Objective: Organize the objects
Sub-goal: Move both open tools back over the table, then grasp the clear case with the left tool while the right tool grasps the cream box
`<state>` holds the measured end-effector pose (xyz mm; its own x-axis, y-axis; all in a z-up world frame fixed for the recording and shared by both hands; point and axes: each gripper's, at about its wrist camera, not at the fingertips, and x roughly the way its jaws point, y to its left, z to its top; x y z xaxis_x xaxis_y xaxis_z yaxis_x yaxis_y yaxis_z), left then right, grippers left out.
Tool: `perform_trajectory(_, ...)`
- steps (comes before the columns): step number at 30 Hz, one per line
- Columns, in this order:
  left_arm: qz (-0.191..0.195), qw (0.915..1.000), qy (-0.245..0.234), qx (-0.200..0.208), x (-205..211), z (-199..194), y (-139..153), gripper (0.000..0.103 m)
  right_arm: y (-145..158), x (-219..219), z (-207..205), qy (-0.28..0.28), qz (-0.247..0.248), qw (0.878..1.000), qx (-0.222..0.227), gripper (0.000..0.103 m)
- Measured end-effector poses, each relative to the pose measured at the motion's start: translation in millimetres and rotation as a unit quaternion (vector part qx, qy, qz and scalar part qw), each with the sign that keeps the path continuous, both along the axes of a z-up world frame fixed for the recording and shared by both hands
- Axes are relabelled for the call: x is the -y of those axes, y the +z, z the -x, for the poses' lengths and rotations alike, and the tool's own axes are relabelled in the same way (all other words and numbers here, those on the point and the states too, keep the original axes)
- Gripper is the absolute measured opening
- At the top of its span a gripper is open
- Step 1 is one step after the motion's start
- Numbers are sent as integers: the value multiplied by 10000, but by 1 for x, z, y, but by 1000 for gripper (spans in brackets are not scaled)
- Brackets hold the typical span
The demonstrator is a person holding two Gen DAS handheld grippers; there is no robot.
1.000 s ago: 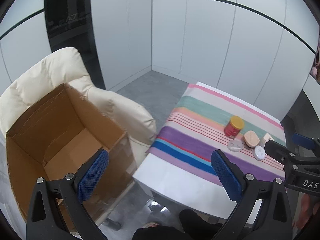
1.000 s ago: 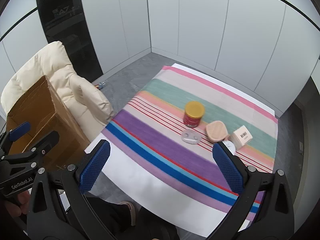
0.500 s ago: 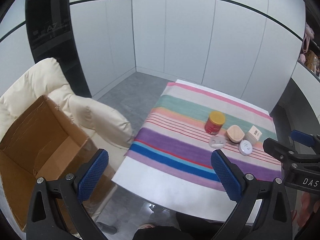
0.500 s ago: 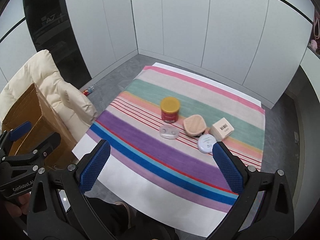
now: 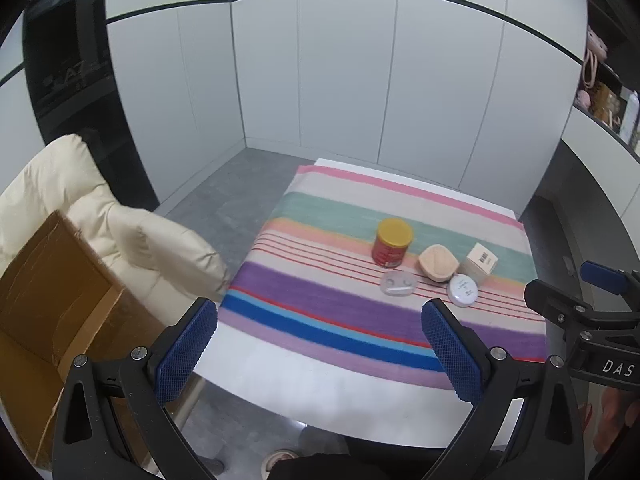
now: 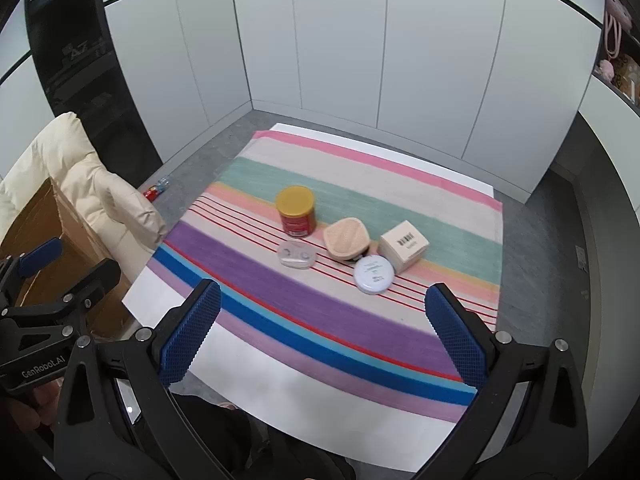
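Two empty tools, left tool beside "DAS", right tool beside "GenRobot.AI"

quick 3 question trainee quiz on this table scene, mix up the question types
1. True or false: the left gripper is shut on the red can.
2. Which item lies nearest the right gripper? A) beige box B) round white compact C) red can
3. Fill in: the cardboard box sits on the cream ____.

Key: 1 false, both grippers are open and empty. 2 B. 3 chair.
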<state>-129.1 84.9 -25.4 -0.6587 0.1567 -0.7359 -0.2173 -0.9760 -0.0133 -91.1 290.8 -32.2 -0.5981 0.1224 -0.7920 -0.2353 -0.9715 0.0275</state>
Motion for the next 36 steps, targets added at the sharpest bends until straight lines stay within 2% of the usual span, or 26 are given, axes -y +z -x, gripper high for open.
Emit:
perform_trajectory(11, -23, 9993, -355, 63, -29, 2, 4, 102, -9, -26, -14, -163, 4, 9998, 85, 103)
perform_trajectory(15, -43, 9987, -474, 205, -39, 9, -1, 102, -20, -41, -17, -270, -60, 9994, 227, 103)
perform_trajectory(24, 82, 9946, -620, 826, -69, 30, -47, 100, -47, -86, -15, -933, 305, 9942, 447, 99)
perform_trajectory(29, 218, 9904, -805, 1099, -86, 42, -75, 99, -70, -87, 3, -865, 363, 9938, 599, 99)
perform_trajectory(36, 420, 9874, -935, 1207, -97, 61, -107, 98, -101, -86, 25, -776, 251, 9933, 818, 99)
